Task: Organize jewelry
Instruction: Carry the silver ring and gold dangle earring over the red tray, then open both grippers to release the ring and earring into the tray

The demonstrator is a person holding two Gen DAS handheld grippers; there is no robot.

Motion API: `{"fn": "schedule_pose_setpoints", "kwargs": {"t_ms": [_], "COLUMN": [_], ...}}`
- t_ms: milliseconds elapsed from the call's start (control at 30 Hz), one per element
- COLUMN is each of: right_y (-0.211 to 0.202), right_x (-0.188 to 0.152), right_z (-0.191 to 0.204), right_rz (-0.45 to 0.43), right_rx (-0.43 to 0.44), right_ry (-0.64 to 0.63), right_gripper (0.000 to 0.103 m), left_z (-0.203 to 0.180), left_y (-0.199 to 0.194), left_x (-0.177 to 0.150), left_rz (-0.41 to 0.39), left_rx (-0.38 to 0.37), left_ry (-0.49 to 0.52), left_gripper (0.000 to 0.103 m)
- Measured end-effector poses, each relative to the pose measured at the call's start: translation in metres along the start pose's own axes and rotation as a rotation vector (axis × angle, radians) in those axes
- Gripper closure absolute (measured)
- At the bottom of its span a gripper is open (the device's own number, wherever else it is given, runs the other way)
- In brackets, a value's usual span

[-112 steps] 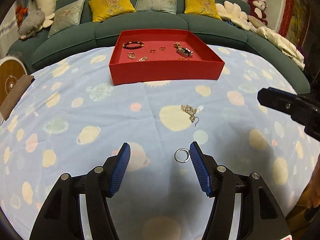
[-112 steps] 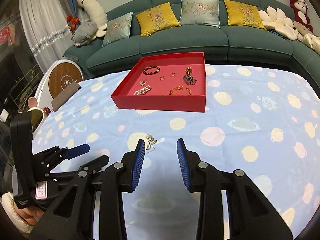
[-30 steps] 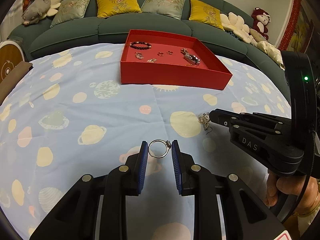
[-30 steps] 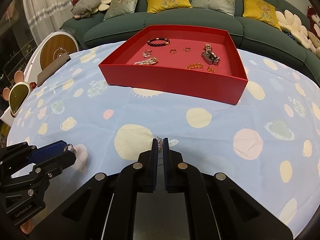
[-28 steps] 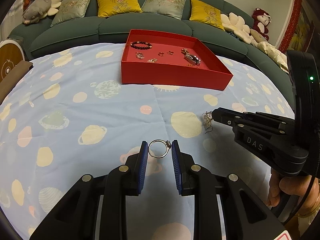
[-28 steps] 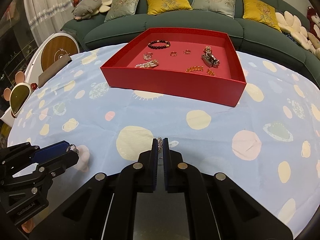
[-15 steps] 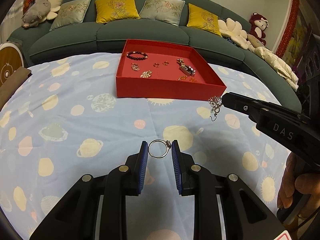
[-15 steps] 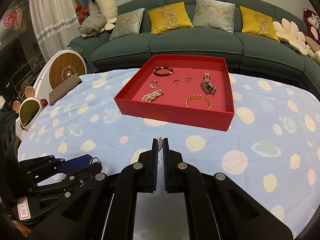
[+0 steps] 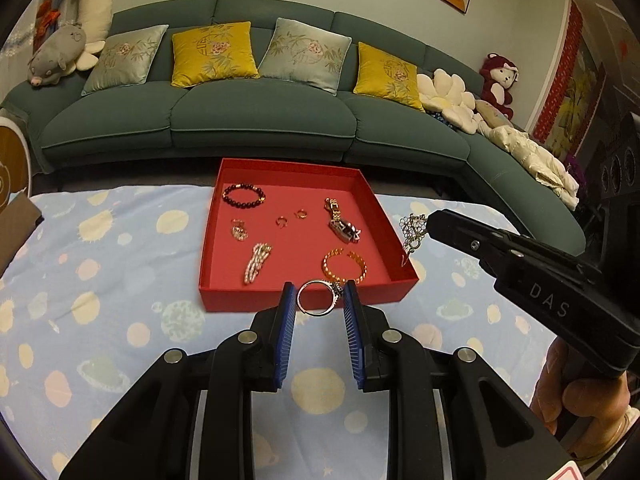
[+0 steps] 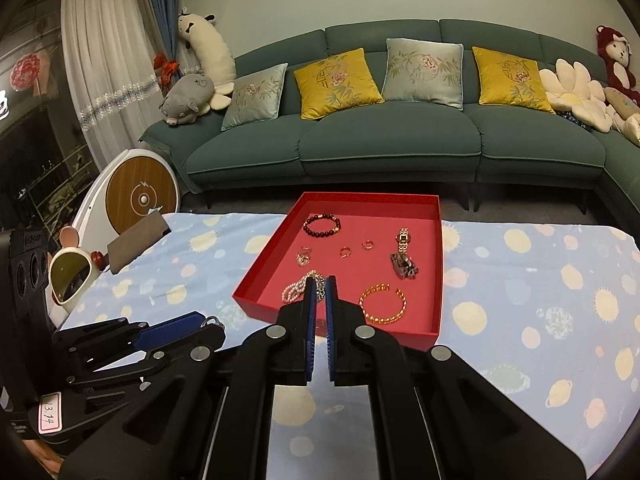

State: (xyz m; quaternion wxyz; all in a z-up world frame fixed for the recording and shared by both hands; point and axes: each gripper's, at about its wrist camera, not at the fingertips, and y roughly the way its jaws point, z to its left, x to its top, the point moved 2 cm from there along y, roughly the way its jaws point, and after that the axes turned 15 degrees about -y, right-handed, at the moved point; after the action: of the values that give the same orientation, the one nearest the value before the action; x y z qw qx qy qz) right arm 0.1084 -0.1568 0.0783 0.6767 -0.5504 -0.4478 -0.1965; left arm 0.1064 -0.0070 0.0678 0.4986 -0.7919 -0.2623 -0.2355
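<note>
My left gripper (image 9: 319,298) is shut on a silver ring (image 9: 318,299) with a small stone, held in the air just before the near wall of the red tray (image 9: 304,300). My right gripper (image 10: 320,286) is shut on a silver dangling earring (image 10: 320,285); in the left wrist view the earring (image 9: 412,230) hangs from its tip above the tray's right wall. The tray (image 10: 340,334) holds a dark bead bracelet (image 9: 243,196), a gold bangle (image 9: 345,266), a pearl piece (image 9: 256,262), a watch (image 9: 340,226) and small rings.
The tray stands at the far edge of a table with a blue planet-print cloth (image 9: 100,280). A green sofa (image 9: 260,120) with cushions and plush toys is behind. A round wooden-faced device (image 10: 141,198) and a small mirror (image 10: 72,276) stand at the left.
Both grippers have risen and moved forward to the tray, each still carrying its piece. The earring now hangs above the tray's right wall; the ring is at its near wall.
</note>
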Motion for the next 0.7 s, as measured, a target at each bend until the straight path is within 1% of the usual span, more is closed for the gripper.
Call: {"fn": "schedule_pose_setpoints", "kwargs": {"t_ms": [100,167,333,467,533,600,700], "right_y": [0.016,0.029,0.067,0.097,0.111,0.123,0.139], "right_x": [0.010,0.016,0.020,0.017,0.014,0.011,0.006], "right_z": [-0.015,-0.025,-0.050,-0.060,-0.064,-0.067,-0.070], "right_rz": [0.009,0.021,0.062,0.101,0.118,0.132,0.152], "right_rx": [0.002,0.004,0.027,0.029,0.031,0.029,0.030], "right_ry": [0.016,0.037,0.106,0.128,0.141,0.148,0.156], "right_gripper": [0.099,0.099,0.099,0.099,0.099,0.099,0.099], "left_z": [-0.006,-0.007,0.000,0.007,0.012,0.018,0.023], "left_y": [0.019,0.036,0.082,0.114,0.129,0.141,0.155], "left_x": [0.024,0.038,0.062,0.069,0.071,0.071,0.071], "left_rz": [-0.001,0.010,0.080,0.116,0.141,0.160,0.175], "left_rx": [0.008,0.014,0.009,0.030,0.029,0.028,0.045], "left_ry": [0.013,0.000,-0.056,-0.069,-0.094,-0.119,-0.130], "left_gripper": [0.082,0.082,0.082,0.082,0.082,0.082,0.082]}}
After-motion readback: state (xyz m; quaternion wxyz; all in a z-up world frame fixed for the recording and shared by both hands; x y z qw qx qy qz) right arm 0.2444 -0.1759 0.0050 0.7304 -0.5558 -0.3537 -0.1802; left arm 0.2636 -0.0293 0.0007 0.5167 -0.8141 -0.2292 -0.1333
